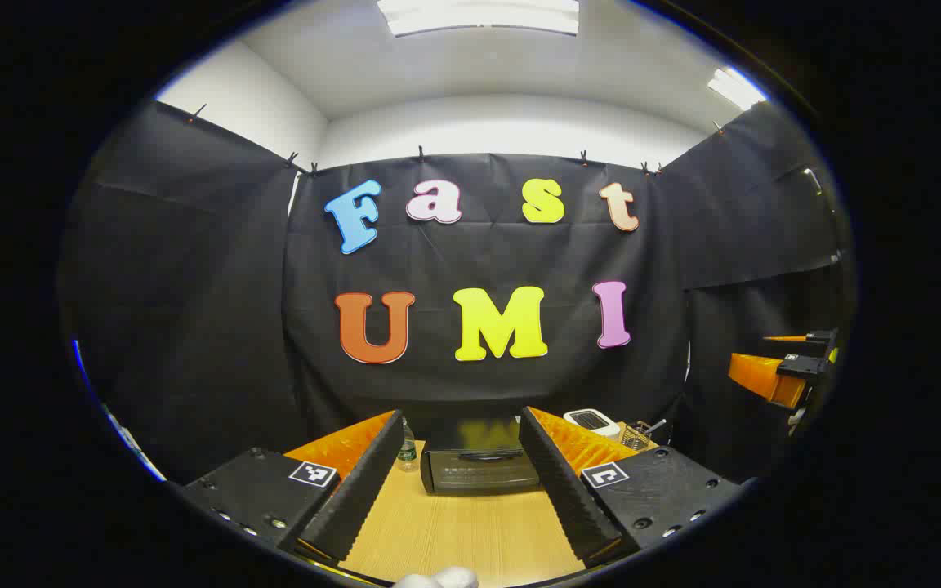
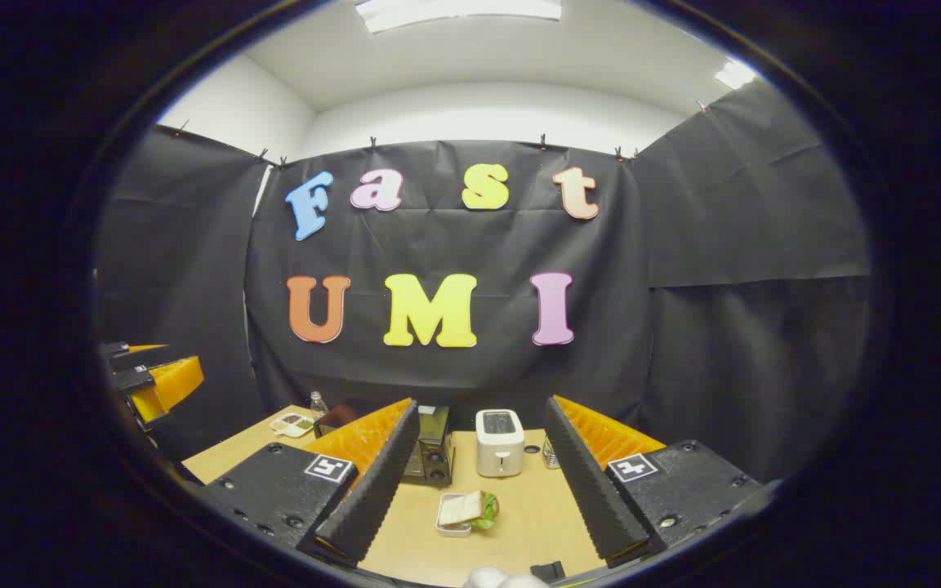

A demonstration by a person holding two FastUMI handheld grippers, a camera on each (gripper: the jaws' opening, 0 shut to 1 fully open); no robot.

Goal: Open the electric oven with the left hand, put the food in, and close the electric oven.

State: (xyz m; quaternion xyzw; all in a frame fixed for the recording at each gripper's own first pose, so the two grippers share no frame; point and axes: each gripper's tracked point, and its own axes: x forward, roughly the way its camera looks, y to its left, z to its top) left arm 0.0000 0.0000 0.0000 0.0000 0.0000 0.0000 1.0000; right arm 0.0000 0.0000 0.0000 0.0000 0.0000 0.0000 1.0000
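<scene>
left gripper (image 1: 461,469) hangs with fingers spread wide and empty, well short of the oven (image 1: 480,469), which sits shut at the far side of the table (image 1: 454,539). we judge opening the door to be the step in hand: come in level and close both fingers on the handle along the door's top edge. right gripper (image 2: 479,482), also spread and empty, hovers near the sandwich tray (image 2: 464,512), which lies in front of the oven, right of it; a toaster (image 2: 499,442) stands beside the oven.

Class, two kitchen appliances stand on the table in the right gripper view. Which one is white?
The toaster, standing upright near the middle of the table behind the sandwich. The electric oven to its left is dark, partly hidden by a finger.
</scene>
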